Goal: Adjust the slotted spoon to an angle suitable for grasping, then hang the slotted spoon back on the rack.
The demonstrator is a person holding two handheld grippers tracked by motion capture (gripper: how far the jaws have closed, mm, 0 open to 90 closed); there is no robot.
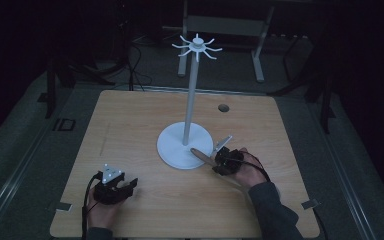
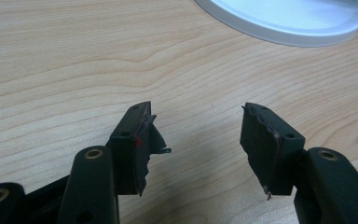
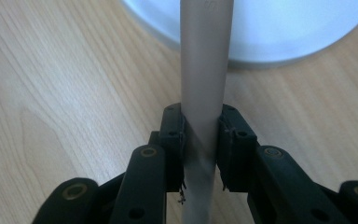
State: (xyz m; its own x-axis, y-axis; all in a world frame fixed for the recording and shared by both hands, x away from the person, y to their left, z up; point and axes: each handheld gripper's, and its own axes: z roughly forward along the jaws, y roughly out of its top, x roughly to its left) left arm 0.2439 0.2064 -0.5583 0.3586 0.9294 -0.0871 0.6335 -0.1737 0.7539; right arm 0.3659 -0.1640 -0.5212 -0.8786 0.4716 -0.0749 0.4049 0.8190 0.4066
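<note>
With the right gripper (image 3: pixel 203 149) pinching a grey utensil handle (image 3: pixel 204 84) at the stand base's (image 1: pixel 172 150) five o'clock edge, lift it level toward the hooked top (image 1: pixel 197 46) (left gripper (image 2: pixel 198 140) rests spread, empty, at seven o'clock)

A: What's the held thing?
B: Grey bar (image 3: pixel 203 84), flat, smooth. Runs up centre of right gripper view, far end over white stand base (image 3: pixel 279 32).
A: In high view?
B: Centre-right, angled up-left onto base rim.
</note>
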